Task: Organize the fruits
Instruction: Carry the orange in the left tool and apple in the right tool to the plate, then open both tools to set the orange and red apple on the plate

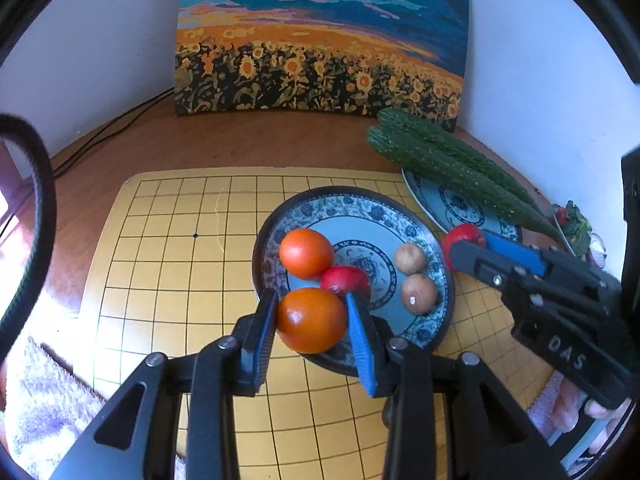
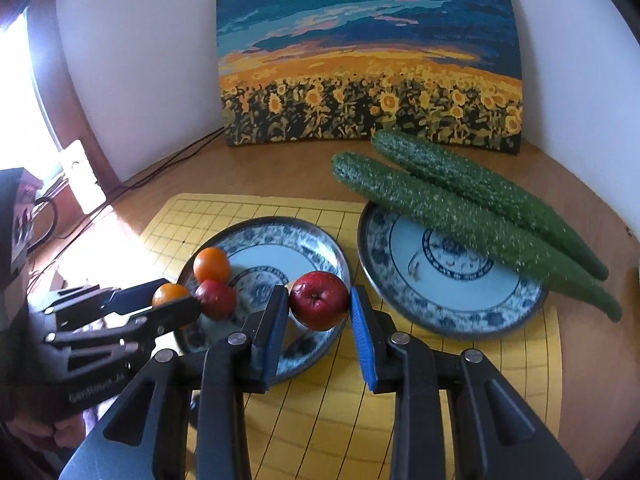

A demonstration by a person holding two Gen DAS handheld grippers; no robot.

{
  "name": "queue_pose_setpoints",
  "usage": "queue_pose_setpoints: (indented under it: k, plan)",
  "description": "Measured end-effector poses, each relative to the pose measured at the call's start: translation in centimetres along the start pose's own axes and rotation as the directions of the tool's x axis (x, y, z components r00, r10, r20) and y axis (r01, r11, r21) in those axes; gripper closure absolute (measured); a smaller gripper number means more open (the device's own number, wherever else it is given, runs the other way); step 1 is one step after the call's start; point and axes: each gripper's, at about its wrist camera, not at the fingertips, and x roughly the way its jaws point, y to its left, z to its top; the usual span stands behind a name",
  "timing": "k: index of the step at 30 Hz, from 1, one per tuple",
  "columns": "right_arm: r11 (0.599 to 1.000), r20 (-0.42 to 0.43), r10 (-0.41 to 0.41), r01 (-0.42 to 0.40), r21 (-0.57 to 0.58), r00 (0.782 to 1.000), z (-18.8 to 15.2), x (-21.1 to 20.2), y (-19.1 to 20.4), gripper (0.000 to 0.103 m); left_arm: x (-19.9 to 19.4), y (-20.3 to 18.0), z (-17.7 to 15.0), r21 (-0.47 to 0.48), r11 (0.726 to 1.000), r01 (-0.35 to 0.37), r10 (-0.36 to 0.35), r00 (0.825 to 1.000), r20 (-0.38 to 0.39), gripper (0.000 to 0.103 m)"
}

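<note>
- A round orange tomato-like fruit is clamped between the blue-padded fingers of the left gripper, over the six o'clock rim of the dark-rimmed blue-and-white patterned plate.
- A second orange fruit is seen on that plate at about ten o'clock, and a small red fruit lies between the two orange ones, just beside both.
- Two small brown round fruits are placed on the plate's three o'clock side, close together.
- A red apple with a dimpled stem end is held between the pads of the right gripper, above the plate's rim at about four o'clock; whether both pads press it firmly cannot be told.
- A second blue-and-white patterned plate is set at three o'clock of the first, near it.
- Two long bumpy green cucumbers are laid side by side across the far edge of this second plate, overhanging it on both sides.
- Both plates rest on a yellow board with a black grid, which lies on a brown wooden table.
- A sunflower-field painting is propped against the white wall at twelve o'clock.
- Dark cables run along the table at about ten o'clock.
</note>
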Motion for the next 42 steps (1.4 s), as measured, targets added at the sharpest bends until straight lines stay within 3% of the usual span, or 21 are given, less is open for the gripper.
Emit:
queue_pose_setpoints:
  k: [20,34,38,42]
  plan:
    - [0.998,-0.014,0.001,-0.002,-0.061,1.0,2.3,4.2,1.4,0.071,0.3,-0.4,0.3,0.028,0.999,0.019,-0.021,0.998,0.052,0.066]
    - [0.996,-0.04,0.02,-0.023,-0.081,0.999,1.9,4.3,2.2,0.07,0.3,-1.2,0.1,0.071,0.997,0.042,-0.045,0.999,0.03,0.062]
    - [0.996,-0.03,0.019,-0.021,-0.085,0.999,1.6,3.7,2.3,0.06,0.0,-1.2,0.0,0.069,0.997,0.043,-0.045,0.999,0.027,0.061]
    - [0.997,-0.013,0.031,-0.032,-0.064,0.999,1.4,2.8,2.2,0.059,-0.3,-1.2,-0.1,0.066,0.997,0.044,-0.046,0.999,0.019,0.06]
